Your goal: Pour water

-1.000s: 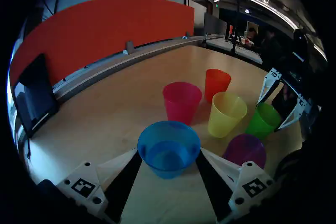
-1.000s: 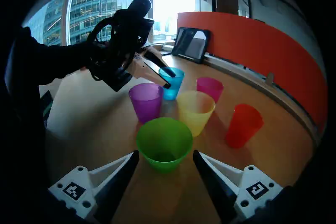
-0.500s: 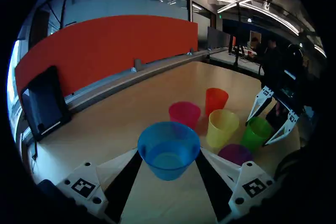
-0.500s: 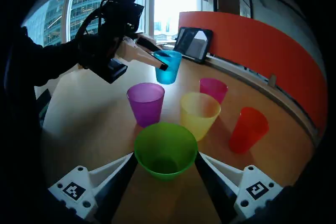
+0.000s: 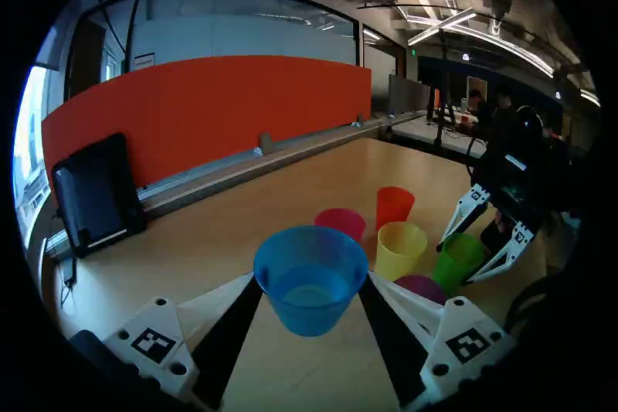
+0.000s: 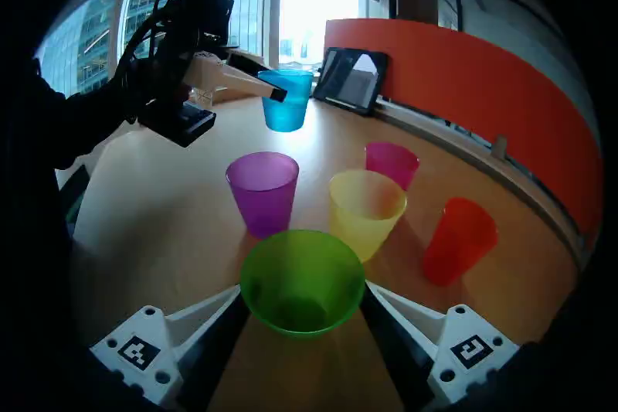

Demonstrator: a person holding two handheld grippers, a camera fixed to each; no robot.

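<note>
Plainly gripped: noted blue cup (image 5: 310, 277) clamped between both fingers of left gripper (image 5: 310, 294), with jaws closed on its sides below the rim. Saw water (image 5: 312, 297) low in the cup, surface level. Kept upright, presumably to hold the water in until over a target. In right gripper view, found it carried clear of table (image 6: 154, 203), above and beyond the other cups.

Found green cup (image 6: 302, 280) seated mouth-up between fingers of right gripper (image 6: 303, 294), flanked close on both sides. Could not tell whether pressed or merely bracketed. Judged it either steadied as receiver or about to be taken.

Counted four more ahead of right jaws: purple (image 6: 263, 188) just ahead and left, yellow (image 6: 366, 207) just ahead and right, pink (image 6: 392, 165) beyond yellow, red (image 6: 460, 238) farther right. All upright, standing apart on table. Clustered near, likely to keep the pouring reach short.

Pose: left gripper roughly level, held out on a dark sleeve (image 6: 77, 122) reaching in from left of right jaws. Right gripper low, angled down at table. Saw no tilt on blue cup; judged pour not yet started.
</note>
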